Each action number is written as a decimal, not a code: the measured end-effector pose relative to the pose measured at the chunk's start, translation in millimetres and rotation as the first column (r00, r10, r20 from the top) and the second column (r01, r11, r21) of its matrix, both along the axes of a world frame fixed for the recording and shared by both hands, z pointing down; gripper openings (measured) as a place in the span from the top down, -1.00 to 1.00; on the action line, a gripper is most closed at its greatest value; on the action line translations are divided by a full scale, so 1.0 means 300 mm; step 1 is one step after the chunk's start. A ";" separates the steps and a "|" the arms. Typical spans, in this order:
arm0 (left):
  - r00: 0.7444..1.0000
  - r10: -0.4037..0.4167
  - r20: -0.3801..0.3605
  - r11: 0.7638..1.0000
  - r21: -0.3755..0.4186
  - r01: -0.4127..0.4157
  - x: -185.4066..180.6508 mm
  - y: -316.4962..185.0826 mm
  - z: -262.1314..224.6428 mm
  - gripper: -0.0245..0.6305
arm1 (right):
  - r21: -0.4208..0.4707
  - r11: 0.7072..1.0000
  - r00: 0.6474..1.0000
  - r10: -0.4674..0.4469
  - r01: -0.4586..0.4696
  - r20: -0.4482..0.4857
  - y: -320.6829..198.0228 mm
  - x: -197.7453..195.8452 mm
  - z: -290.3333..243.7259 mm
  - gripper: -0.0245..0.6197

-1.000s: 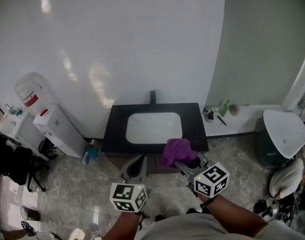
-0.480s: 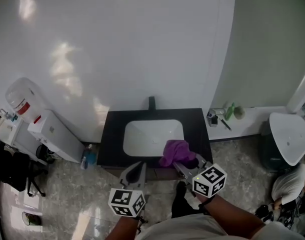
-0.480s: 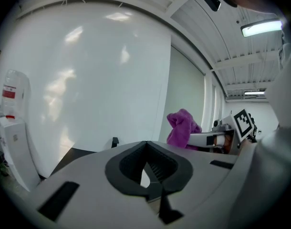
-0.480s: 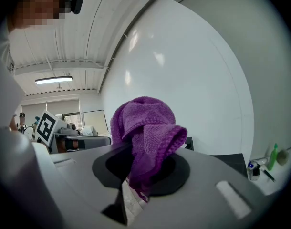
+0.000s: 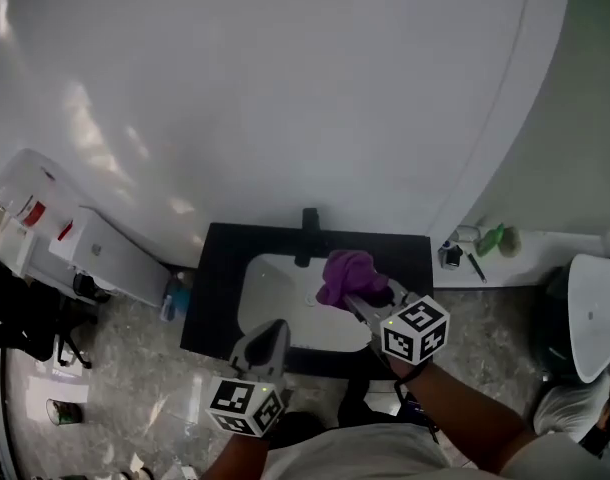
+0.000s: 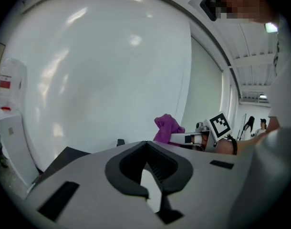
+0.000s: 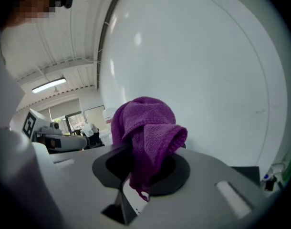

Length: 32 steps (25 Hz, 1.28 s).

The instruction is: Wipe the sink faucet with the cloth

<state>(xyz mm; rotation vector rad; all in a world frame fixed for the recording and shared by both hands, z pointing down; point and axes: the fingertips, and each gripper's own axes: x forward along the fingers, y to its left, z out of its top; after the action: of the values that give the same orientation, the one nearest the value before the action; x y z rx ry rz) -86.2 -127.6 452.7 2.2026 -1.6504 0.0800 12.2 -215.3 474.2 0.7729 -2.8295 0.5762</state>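
Note:
A black faucet [image 5: 308, 220] stands at the back of a black counter [image 5: 217, 288] with a white sink basin [image 5: 275, 288]. My right gripper [image 5: 357, 300] is shut on a bunched purple cloth [image 5: 347, 275], held over the basin's right part, a little in front of and to the right of the faucet. In the right gripper view the purple cloth [image 7: 145, 132] bulges out from between the jaws. My left gripper [image 5: 265, 340] hangs shut with nothing in it at the counter's front edge. In the left gripper view the cloth [image 6: 167, 128] and the faucet [image 6: 120, 142] show ahead.
A plain white wall [image 5: 285, 88] rises right behind the faucet. A water dispenser [image 5: 55, 230] stands on the left. On the right a ledge holds a green bottle [image 5: 492, 239] and small items. A white-lidded bin [image 5: 597, 313] sits at the far right.
My right gripper has carried the cloth forward from the counter's front edge to over the basin, nearer the faucet. The left gripper has moved up to the counter's front edge.

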 end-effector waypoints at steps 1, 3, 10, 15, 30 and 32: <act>1.000 -0.004 -0.019 1.000 -0.012 0.004 -0.012 -0.032 0.016 0.91 | -0.025 1.000 1.000 0.001 -0.001 0.003 -0.043 -0.009 0.019 0.70; 0.999 -0.009 -0.039 1.000 -0.025 0.008 -0.044 -0.092 0.047 0.91 | -0.056 0.998 1.000 0.002 -0.003 -0.010 -0.111 -0.034 0.062 0.70; 1.000 0.014 -0.019 0.998 -0.062 -0.016 -0.139 -0.281 0.152 0.91 | -0.152 0.988 0.996 0.000 -0.013 -0.084 -0.375 -0.205 0.233 0.70; 0.998 0.038 -0.054 0.993 -0.105 -0.044 -0.168 -0.343 0.195 0.91 | -0.148 0.988 0.967 0.005 -0.044 -0.253 -0.692 -0.380 0.385 0.70; 0.989 0.088 -0.123 0.980 -0.167 -0.108 -0.193 -0.405 0.277 0.91 | -0.119 0.992 0.943 -0.009 -0.033 -0.334 -0.576 -0.411 0.479 0.70; 0.988 0.094 -0.123 0.978 -0.174 -0.114 -0.183 -0.393 0.280 0.91 | -0.095 0.992 0.937 0.041 -0.078 -0.346 -0.717 -0.420 0.458 0.70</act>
<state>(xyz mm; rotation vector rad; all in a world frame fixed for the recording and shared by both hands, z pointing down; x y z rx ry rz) -141.3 -245.4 536.8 2.1140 -1.4088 0.1245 -113.7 -430.3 611.5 0.8488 -2.4425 0.5371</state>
